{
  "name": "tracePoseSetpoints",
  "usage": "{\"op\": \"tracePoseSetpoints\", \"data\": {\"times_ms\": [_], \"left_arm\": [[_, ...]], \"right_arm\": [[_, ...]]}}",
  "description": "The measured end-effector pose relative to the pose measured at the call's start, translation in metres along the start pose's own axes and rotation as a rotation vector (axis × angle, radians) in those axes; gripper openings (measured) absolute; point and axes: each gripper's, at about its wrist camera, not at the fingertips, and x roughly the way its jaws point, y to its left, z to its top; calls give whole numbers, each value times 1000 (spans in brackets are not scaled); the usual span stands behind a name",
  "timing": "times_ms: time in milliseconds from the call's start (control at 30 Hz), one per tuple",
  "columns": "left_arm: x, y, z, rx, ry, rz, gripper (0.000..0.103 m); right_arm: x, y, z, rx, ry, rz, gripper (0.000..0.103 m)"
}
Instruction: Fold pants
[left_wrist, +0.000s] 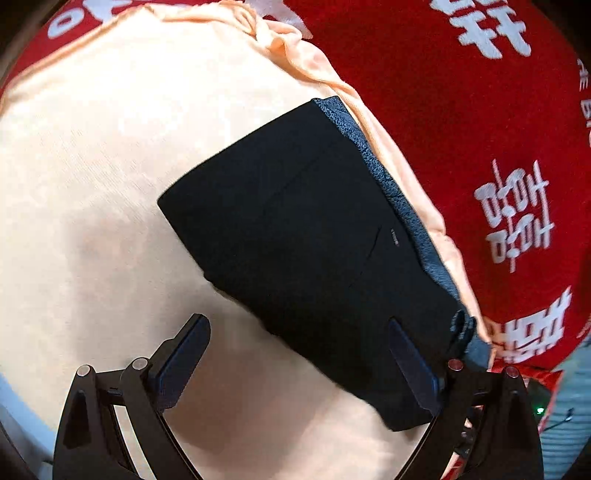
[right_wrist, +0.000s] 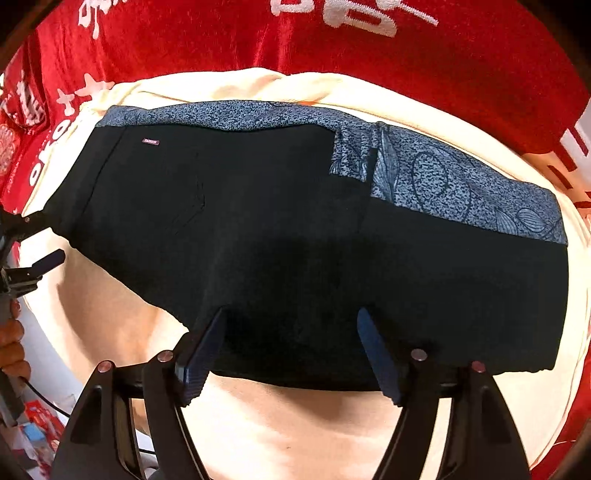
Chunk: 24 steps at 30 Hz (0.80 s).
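Black pants (left_wrist: 295, 221) lie folded into a compact block on a cream cloth (left_wrist: 92, 147), with a blue patterned waistband lining (left_wrist: 373, 155) showing along the far edge. My left gripper (left_wrist: 297, 320) hangs open over the near end of the block, its right finger overlapping the fabric. In the right wrist view the pants (right_wrist: 277, 221) stretch across the frame, the patterned lining (right_wrist: 443, 177) on top. My right gripper (right_wrist: 291, 312) points straight down over the pants' near edge, jaws wide, pads not pressing on the cloth. The left gripper's finger (right_wrist: 50, 259) shows at the far left.
A red tablecloth (left_wrist: 461, 110) with white characters lies under the cream cloth (right_wrist: 295, 424) and rings it (right_wrist: 369, 48). A hand (right_wrist: 11, 332) holds the left tool. Small packages (right_wrist: 37, 417) clutter the lower left, off the table.
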Motion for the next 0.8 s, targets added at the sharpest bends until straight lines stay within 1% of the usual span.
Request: {"op": "tracePoseSetpoints", "data": {"times_ms": [67,133,200,333,433,600,633,700,767,800], "left_arm": [[4,4,2,-27,-16,-52,97],[6,2,8,-44,-20,-82,97],[11,7,12,-60,-23,-98,97],[6,8,15,-31,-41,-123,97],[9,6,18,-34,-51,-143,97],[15,-3,18,-33,-100,-111,97],[15,-5,18,-36,-102,-114,97],[11,-13,18,-36,-110,-143,97],[9,-25,18,19,-137,-140,97],[14,-26,19,38,-133,-117,97]], "right_arm": [[1,3,1,-5,2,-8,78],[2,5,2,-14,4,-16,79],[2,4,-1,-23,7,-21,79],[3,4,-2,-37,11,-25,80],[4,6,-2,-45,11,-32,81],[6,9,0,-39,9,-29,81],[6,9,0,-40,9,-28,81],[7,10,0,-43,7,-24,81],[8,10,-1,-45,5,-22,82],[8,10,0,-46,6,-22,82]]}}
